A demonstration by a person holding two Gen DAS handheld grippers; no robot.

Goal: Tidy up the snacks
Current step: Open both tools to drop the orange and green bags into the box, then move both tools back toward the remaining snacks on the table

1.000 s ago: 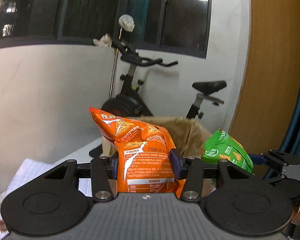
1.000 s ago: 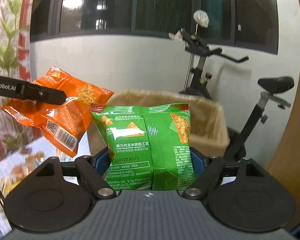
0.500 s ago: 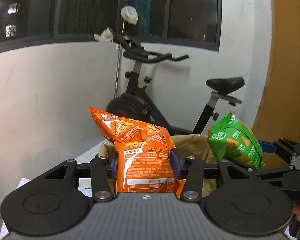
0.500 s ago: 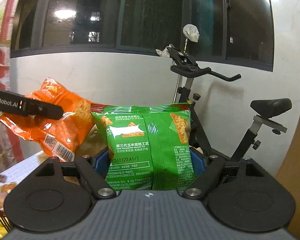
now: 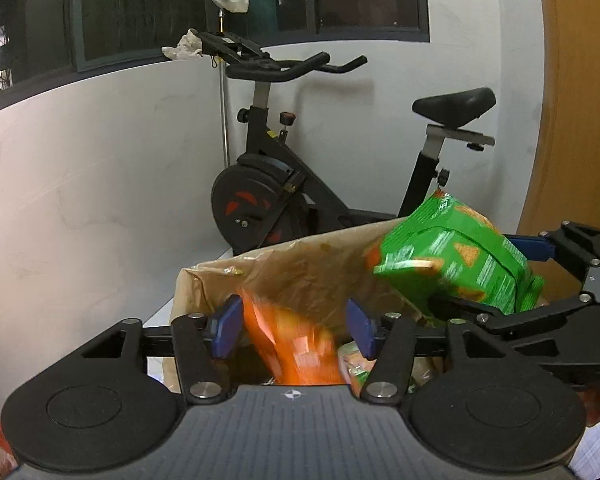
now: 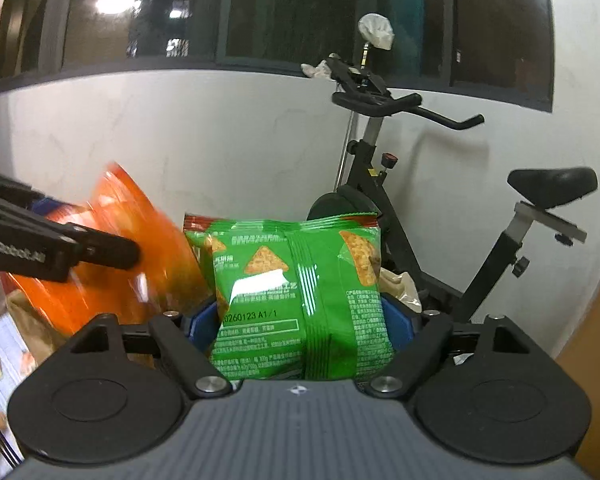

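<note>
Green snack bag (image 6: 300, 300) printed "0260123 A1/1", its other small Chinese print too fine to read

Both cams are riding right on the grippers, looking forward and a bit down along the fingers, super close to the snack bags. Both are facing the white wall and catching the exercise bike (image 5: 284, 184) (image 6: 384, 216): 12 o'clock for the left view, around 1 o'clock for the right.

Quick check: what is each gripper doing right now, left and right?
Left gripper: opening, blurred orange snack bag between its fingers, no longer pinched.
Right gripper: holding the green snack bag.
</note>
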